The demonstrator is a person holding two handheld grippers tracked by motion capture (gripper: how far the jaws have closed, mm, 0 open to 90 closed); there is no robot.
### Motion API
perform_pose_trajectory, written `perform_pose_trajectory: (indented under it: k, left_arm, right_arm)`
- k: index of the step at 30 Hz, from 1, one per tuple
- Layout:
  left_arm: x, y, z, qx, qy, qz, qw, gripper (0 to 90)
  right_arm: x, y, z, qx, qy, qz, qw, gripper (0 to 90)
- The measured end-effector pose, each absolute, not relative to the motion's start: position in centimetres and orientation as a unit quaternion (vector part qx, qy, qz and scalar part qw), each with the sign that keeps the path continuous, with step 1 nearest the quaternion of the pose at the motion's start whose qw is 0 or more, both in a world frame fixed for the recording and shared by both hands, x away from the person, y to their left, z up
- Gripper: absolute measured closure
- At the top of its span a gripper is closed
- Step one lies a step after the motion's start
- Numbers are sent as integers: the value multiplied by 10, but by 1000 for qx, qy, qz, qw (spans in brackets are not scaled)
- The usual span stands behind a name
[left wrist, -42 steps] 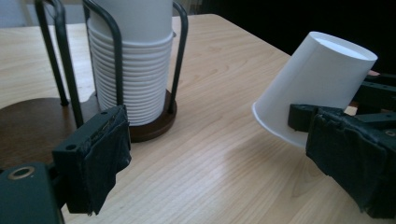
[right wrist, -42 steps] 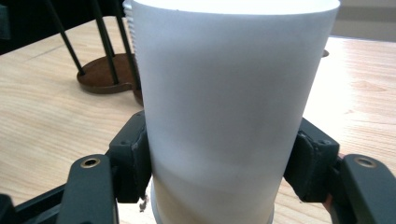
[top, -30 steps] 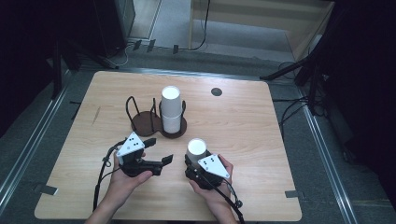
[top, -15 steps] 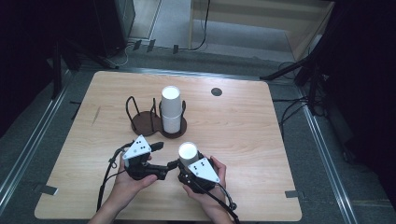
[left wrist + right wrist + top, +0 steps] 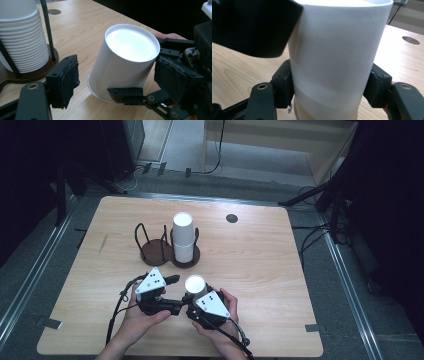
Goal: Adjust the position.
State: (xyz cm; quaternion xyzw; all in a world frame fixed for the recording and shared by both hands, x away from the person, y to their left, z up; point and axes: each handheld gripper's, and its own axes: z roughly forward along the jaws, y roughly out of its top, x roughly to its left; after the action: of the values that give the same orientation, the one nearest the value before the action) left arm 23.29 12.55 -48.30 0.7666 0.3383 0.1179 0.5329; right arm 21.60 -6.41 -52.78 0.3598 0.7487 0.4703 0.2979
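high view: low centre of the surface (image 5: pixel 280 270), the right gripper (image 5: pixel 192 301) clamps an upside-down white cup (image 5: pixel 195 284). left gripper view: the left gripper (image 5: pixel 115 80) (jaws just closing, half-wide) flanks the cup (image 5: pixel 125 67) without pressing. right gripper view: jaws pinch the cup (image 5: pixel 337 57) at centre.

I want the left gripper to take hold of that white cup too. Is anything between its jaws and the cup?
Nothing visible blocks it. The white cup, clamped by the right gripper, already sits between the left gripper's jaws, which have just been closing; their pads are not yet on it.
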Motion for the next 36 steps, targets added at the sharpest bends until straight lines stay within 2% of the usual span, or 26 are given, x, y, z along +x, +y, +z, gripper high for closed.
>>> perform_pose_trajectory:
  k: [14,16,24,31,36]
  left_arm:
    - [229,119,-483,777,319,129,527,247]
    - [228,119,-483,779,314,129,528,294]
    - [225,120,-481,780,304,146,527,331]
    - [226,124,-480,771,308,136,541,360]
    - [227,125,-479,769,310,130,544,368]
  right_arm:
    - [213,-59,-528,340,761,475,283,355]
    - [212,-57,-528,332,762,479,282,354]
    - [212,-58,-528,331,763,481,275,344]
    - [211,-58,-527,322,761,488,282,285]
    - [211,-57,-528,329,762,481,283,191]
